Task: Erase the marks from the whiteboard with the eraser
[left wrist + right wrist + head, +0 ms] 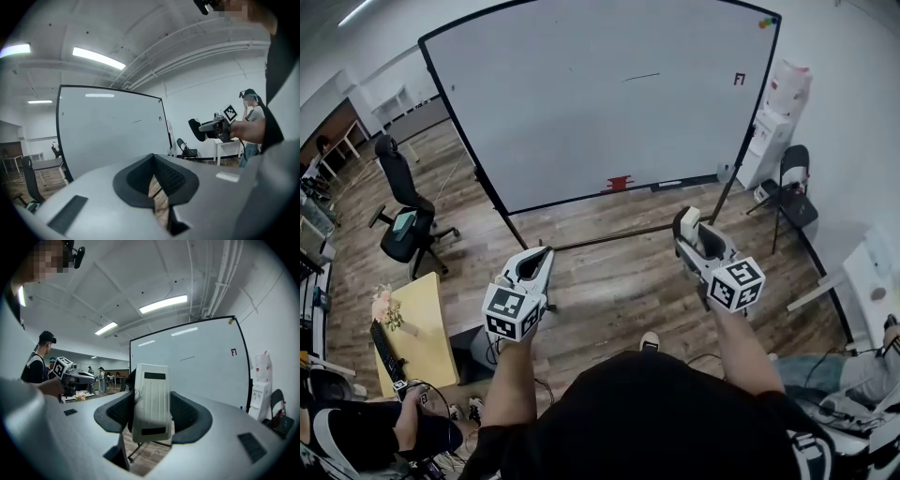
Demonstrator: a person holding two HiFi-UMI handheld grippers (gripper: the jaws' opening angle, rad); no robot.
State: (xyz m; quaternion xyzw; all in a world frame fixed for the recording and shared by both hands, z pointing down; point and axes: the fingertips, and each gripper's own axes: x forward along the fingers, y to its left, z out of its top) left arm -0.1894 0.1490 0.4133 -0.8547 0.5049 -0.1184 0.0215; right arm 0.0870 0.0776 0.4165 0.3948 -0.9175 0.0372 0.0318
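A large whiteboard [600, 94] on a black wheeled frame stands ahead, also seen in the left gripper view [108, 129] and the right gripper view [197, 366]. It carries a short dark line [641, 77] near its middle and a small red mark [739, 80] at upper right. My right gripper [688, 225] is shut on a white eraser [151, 401], held upright between the jaws, well short of the board. My left gripper [534, 262] is shut with nothing in it, its pads [161, 176] nearly touching.
A red object [620, 183] sits on the board's tray. A black office chair [405, 216] stands at left, a black chair [794, 183] and a water dispenser [778, 117] at right. A yellow table [417, 328] lies near left. Another person [375, 427] sits at lower left.
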